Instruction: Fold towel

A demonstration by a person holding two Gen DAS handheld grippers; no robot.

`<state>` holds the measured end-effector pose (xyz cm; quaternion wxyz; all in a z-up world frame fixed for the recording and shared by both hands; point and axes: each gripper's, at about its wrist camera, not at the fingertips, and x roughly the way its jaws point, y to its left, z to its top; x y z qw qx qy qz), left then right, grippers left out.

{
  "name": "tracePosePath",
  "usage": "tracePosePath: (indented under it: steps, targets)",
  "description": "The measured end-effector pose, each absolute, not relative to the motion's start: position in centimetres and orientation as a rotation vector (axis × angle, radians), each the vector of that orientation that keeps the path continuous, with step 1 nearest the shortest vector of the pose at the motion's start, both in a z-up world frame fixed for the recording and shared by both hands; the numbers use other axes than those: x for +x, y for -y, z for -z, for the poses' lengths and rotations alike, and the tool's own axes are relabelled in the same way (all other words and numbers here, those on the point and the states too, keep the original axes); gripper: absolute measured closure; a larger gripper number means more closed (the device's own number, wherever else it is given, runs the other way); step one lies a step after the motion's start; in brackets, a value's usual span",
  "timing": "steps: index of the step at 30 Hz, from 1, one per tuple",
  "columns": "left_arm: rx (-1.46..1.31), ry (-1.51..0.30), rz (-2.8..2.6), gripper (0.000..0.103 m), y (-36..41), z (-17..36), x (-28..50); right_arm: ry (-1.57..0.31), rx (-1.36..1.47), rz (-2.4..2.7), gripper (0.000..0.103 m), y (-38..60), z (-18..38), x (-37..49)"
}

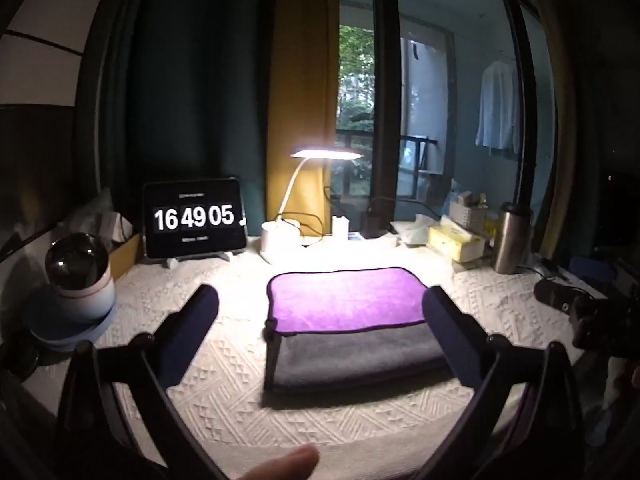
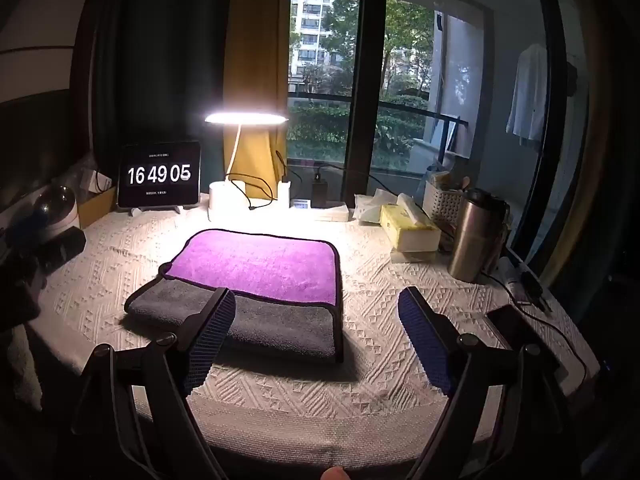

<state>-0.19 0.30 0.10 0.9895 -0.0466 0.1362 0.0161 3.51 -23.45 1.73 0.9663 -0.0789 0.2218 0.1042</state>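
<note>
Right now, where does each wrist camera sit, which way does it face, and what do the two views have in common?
Left wrist: on the left gripper, above the near table edge, facing the window; towel ahead, slightly right; both open fingers and a fingertip at the bottom edge show.
Right wrist: on the right gripper, same direction; towel ahead, slightly left; open fingers show, with a sliver of fingertip at the bottom.
Shared: folded purple-and-grey towel, clock tablet reading 16 49 05, lit desk lamp, steel flask.

A lit desk lamp (image 2: 246,118) stands at the back of the worktop (image 2: 360,384), beside a tablet (image 2: 159,174) showing 16 49 05. To the right sit a yellow tissue box (image 2: 408,228) and a steel flask (image 2: 474,236).
</note>
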Motion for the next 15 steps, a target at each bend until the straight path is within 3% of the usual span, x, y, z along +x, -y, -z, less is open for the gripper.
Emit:
tracePosePath:
  steps: [15]
  targets:
    - [-0.096,-0.265,-0.032,0.001,-1.0,-0.5,-1.0,-0.450,-0.163,-0.216,0.017,22.9,-1.5,3.6]
